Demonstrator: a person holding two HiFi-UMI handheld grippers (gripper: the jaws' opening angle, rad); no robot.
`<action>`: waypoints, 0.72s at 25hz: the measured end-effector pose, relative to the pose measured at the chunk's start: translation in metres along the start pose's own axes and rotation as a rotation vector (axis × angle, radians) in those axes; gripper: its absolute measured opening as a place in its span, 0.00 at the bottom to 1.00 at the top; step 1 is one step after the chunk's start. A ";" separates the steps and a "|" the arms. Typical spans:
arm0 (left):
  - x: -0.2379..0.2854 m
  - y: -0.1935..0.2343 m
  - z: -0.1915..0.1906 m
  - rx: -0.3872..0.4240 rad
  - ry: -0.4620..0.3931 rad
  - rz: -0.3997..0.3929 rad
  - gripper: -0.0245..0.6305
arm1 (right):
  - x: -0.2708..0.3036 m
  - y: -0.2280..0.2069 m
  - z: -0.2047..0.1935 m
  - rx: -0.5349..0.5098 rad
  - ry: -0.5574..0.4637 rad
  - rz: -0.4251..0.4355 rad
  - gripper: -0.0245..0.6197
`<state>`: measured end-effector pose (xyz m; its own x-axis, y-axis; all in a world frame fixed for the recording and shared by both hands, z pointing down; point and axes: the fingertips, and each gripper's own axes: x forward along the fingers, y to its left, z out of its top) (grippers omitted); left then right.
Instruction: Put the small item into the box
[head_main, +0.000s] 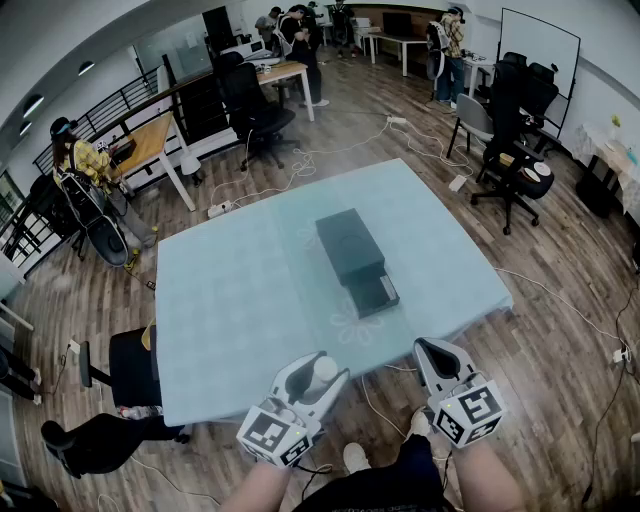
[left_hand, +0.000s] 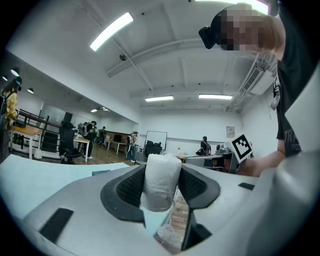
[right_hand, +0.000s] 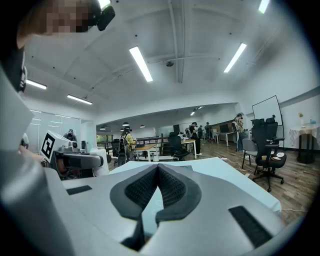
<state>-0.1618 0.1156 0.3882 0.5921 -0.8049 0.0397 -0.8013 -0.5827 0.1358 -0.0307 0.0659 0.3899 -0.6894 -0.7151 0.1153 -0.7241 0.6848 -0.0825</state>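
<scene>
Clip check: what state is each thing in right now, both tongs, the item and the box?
left tongs: shut on the small white roll.
small white roll: held upright between the pads, not yet in the box.
right tongs: shut, nothing between them.
black box: lying on the table, untouched.
drawer: pulled out of the box's near end.

Table (head_main: 230, 300) under pale blue cloth, on wood floor (head_main: 560, 330); dark box (head_main: 350, 245) near table's middle, drawer (head_main: 373, 293) open toward table's near edge.
</scene>
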 end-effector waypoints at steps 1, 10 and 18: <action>-0.001 0.000 0.000 0.000 0.000 -0.001 0.37 | 0.000 0.000 -0.001 0.000 0.000 -0.002 0.07; 0.001 -0.003 -0.002 0.002 -0.002 -0.009 0.37 | 0.000 -0.003 -0.004 0.003 -0.003 -0.005 0.07; 0.000 -0.006 0.000 0.009 -0.005 -0.024 0.37 | 0.000 0.007 0.003 -0.046 -0.018 0.017 0.07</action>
<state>-0.1572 0.1187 0.3875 0.6110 -0.7910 0.0320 -0.7873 -0.6030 0.1282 -0.0358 0.0708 0.3863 -0.7024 -0.7052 0.0968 -0.7106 0.7025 -0.0389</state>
